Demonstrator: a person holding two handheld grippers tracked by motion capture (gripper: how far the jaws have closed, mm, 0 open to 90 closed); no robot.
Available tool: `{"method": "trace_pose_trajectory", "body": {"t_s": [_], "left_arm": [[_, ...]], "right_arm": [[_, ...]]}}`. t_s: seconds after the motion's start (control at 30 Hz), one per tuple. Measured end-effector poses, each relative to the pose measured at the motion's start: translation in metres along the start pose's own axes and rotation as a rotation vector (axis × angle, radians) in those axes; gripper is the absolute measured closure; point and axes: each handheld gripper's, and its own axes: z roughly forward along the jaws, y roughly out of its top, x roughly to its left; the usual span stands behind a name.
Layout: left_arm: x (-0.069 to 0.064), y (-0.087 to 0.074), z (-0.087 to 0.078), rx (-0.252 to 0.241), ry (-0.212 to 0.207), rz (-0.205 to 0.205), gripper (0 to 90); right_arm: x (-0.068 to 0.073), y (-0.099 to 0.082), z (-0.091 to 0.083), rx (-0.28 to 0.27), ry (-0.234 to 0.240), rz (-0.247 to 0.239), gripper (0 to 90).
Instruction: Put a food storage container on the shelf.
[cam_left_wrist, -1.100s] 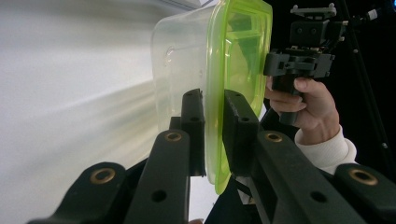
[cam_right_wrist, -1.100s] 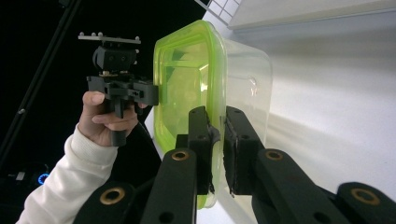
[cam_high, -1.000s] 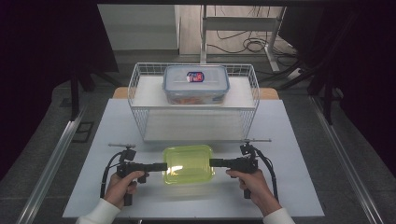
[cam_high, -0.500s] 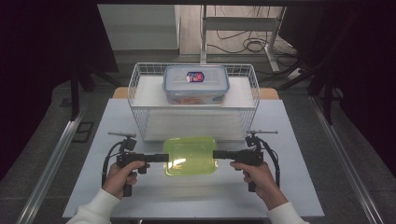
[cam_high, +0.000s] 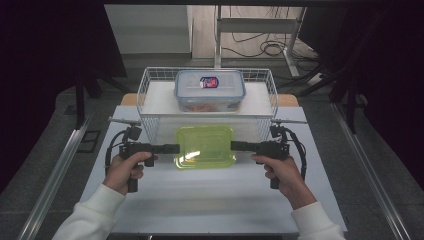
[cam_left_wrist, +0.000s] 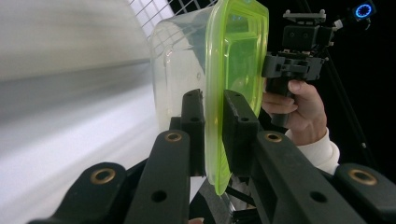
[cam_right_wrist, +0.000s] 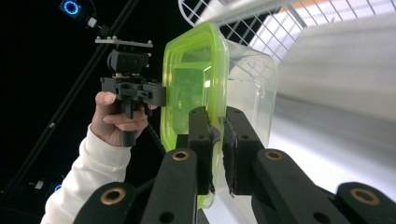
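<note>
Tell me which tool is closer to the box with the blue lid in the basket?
Neither clearly: left tool and right tool sit about equally far in front of the blue-lidded box, each clamped on an opposite side of the green-lidded container.

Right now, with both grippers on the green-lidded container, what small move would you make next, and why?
Probably lift it a little higher and ease it forward. Left gripper and right gripper clamp the opposite lid edges of the green-lidded container, which sits just before the wire basket.

Left gripper (cam_high: 172, 148) at centre left of the high view, right gripper (cam_high: 236, 146) at centre right, jaws pointing inward, each clamped tight; forearms entering from the bottom corners.
</note>
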Motion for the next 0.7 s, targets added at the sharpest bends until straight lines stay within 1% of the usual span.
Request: {"method": "trace_pose_trajectory", "body": {"t_s": [0.3, 0.37, 0.53, 0.7], "left_arm": [[-0.023, 0.029, -0.01, -0.011, 0.01, 0.022, 80.4], [-0.028, 0.035, -0.012, -0.008, 0.009, 0.032, 80.4], [-0.039, 0.053, -0.015, -0.012, 0.011, 0.049, 80.4], [-0.047, 0.071, -0.016, -0.009, 0.015, 0.058, 80.3]], "right_arm": [[0.022, 0.026, -0.007, -0.023, 0.004, -0.032, 82.0], [0.026, 0.032, -0.008, -0.026, 0.006, -0.039, 82.0], [0.035, 0.048, -0.013, -0.043, 0.005, -0.055, 82.0], [0.041, 0.065, -0.017, -0.049, 0.008, -0.055, 82.0]]}}
